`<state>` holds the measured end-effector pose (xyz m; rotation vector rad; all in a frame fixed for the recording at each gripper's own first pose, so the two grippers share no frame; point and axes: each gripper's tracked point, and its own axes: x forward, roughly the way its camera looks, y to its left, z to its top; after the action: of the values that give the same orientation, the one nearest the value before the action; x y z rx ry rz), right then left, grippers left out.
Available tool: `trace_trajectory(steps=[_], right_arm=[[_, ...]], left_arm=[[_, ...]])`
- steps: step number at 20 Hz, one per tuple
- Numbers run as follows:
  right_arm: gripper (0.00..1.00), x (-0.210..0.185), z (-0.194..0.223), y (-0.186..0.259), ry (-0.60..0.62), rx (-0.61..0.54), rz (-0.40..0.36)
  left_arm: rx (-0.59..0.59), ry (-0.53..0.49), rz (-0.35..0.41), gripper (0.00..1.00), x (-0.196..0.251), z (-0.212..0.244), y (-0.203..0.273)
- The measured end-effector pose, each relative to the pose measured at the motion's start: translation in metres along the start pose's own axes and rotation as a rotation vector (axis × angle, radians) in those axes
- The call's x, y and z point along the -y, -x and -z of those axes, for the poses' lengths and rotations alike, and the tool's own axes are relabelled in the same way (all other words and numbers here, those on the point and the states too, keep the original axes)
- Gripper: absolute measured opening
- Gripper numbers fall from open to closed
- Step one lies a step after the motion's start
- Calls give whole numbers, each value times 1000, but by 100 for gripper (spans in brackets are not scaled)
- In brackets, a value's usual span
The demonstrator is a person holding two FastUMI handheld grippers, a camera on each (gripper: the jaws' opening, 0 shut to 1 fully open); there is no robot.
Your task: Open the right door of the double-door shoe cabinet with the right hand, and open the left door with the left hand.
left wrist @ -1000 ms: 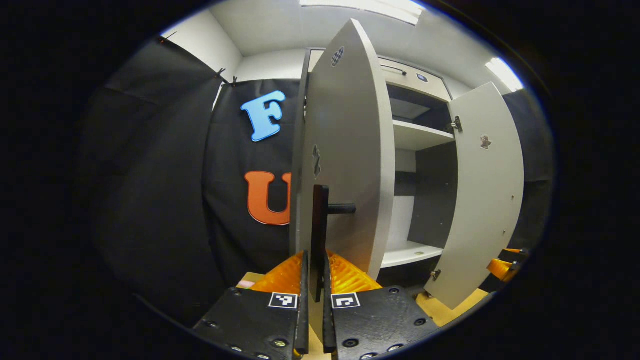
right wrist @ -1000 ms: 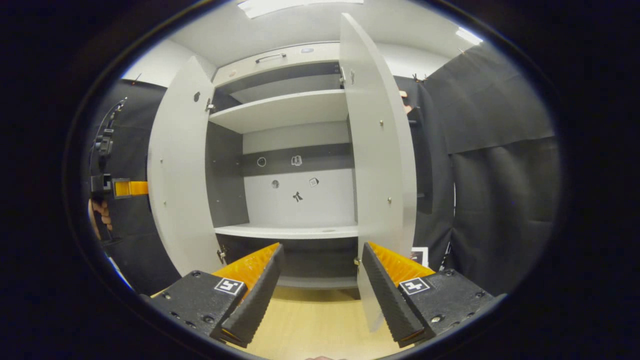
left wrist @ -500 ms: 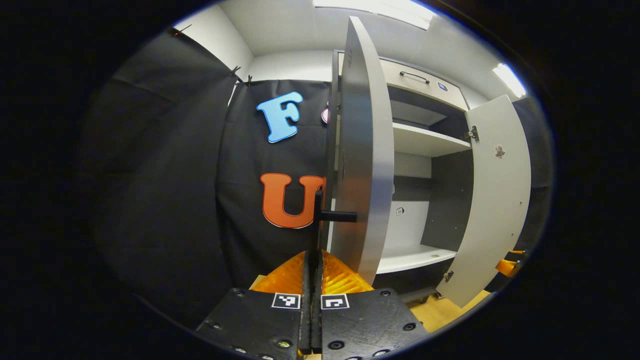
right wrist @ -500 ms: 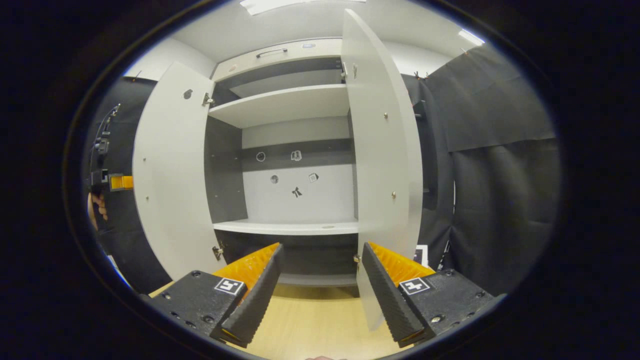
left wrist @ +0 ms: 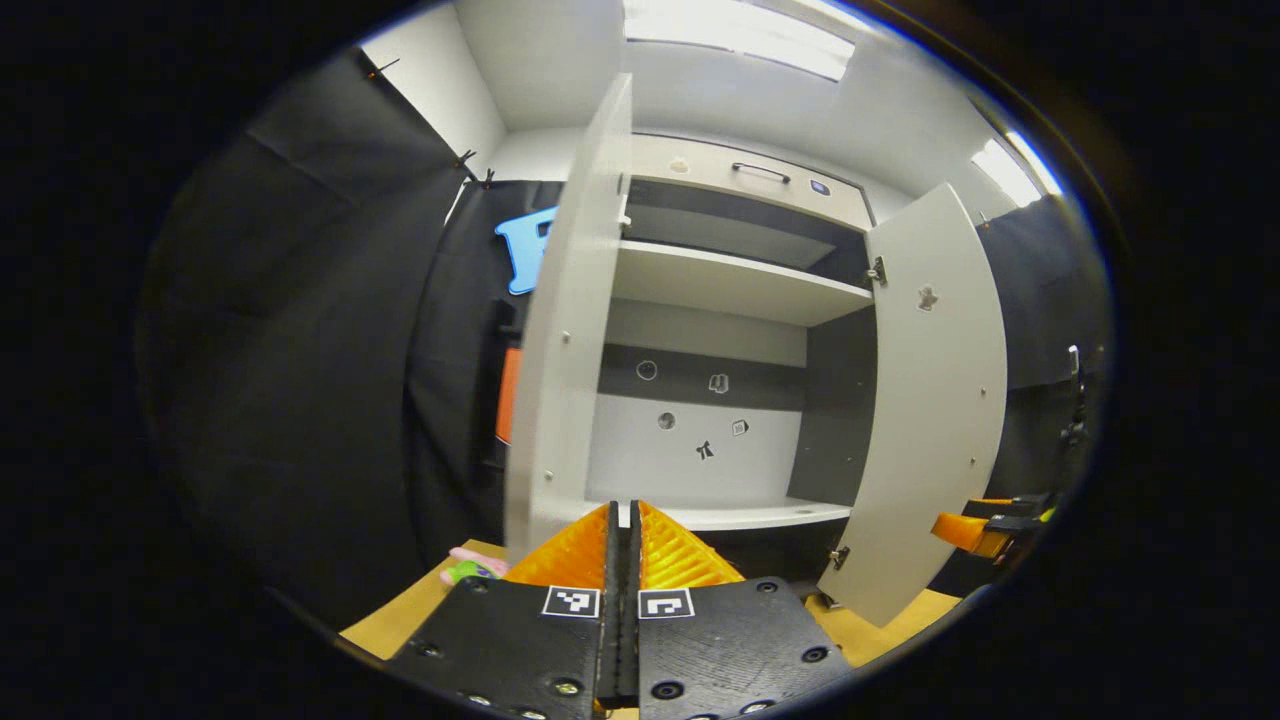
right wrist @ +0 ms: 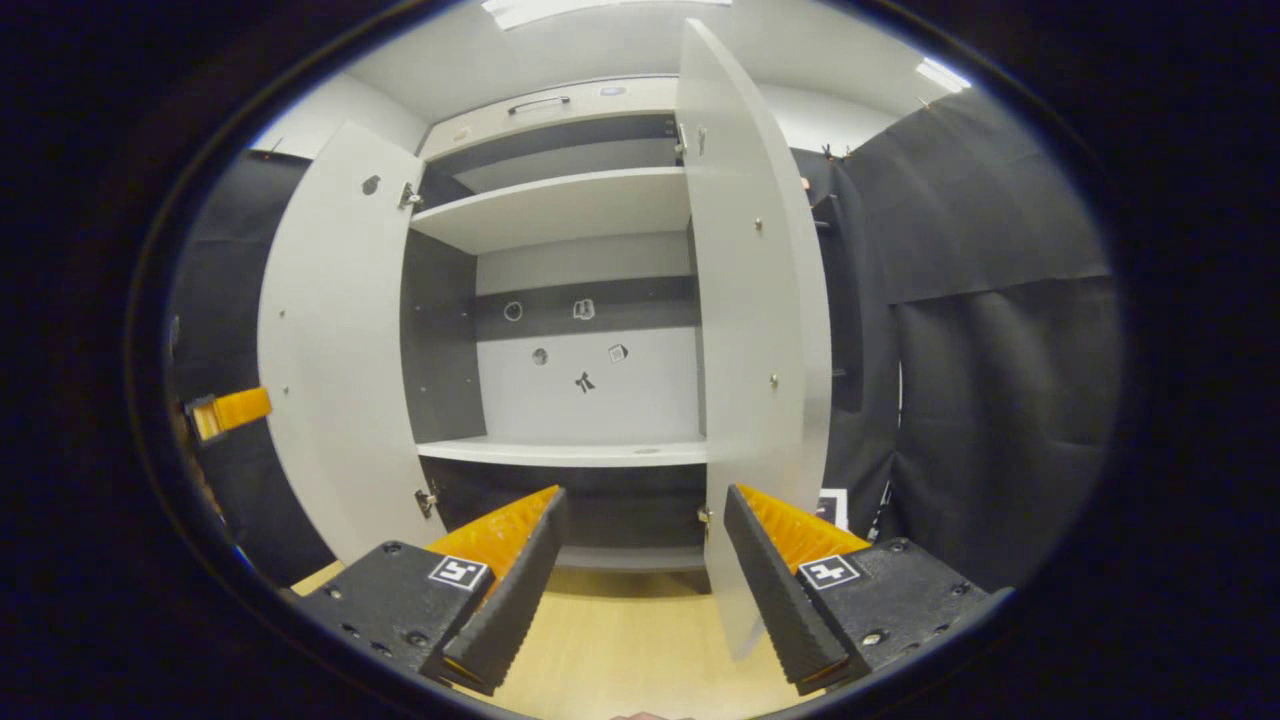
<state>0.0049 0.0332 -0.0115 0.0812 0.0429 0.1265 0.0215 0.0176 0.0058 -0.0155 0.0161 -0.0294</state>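
Now, in the left gripper view, the left gripper [left wrist: 622, 560] has its fingers [left wrist: 578, 552] pressed flat together with nothing between them. The left door [left wrist: 560, 350] stands swung out just beyond and to the left of the fingertips, its inner face turned this way; its handle is not visible from here, and the fingers appear to be apart from the door, though how near is hard to judge. The right door [left wrist: 930, 400] hangs wide open on the far side of the shoe cabinet [left wrist: 720, 300], whose shelves lie bare between the two doors. Low at the right edge the right gripper [left wrist: 975, 530] shows beside that door's lower corner. Judging by how far both doors stand out, the opening looks done or nearly so; the good way to finish is to draw this gripper straight back, clear of the door's edge, without nudging it back toward closing.

Next, in the right gripper view, the right gripper [right wrist: 640, 560] holds its fingers [right wrist: 515, 570] wide apart and empty. The right door [right wrist: 755, 320] rises just behind and above the right-hand finger, edge-on toward the camera, near it but not gripped. The left door [right wrist: 335, 340] is open at the left, with the left gripper [right wrist: 228, 410] peeking out beside its outer edge. The shoe cabinet [right wrist: 560, 210] lies open straight ahead. Keep these fingers spread and off the door.
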Motion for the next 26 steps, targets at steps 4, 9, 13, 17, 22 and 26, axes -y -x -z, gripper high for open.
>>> trace_trajectory(steps=[4,9,13,17,22,26], right_arm=[[96,0,6,4,6,-8,-8],[98,13,11,10,3,-15,24],[98,25,13,12,-5,-19,47],[98,28,13,9,-8,-23,52],[98,23,14,6,-7,-24,40],[98,19,13,3,-4,-20,31]], left_arm=[[-19,-73,28,0,30,27,-15],[-49,-46,92,46,60,41,-17],[-98,-3,67,97,54,54,-20],[-109,4,35,93,45,57,-22],[-98,-26,25,93,43,53,-21],[-90,-38,27,93,44,52,-22]])
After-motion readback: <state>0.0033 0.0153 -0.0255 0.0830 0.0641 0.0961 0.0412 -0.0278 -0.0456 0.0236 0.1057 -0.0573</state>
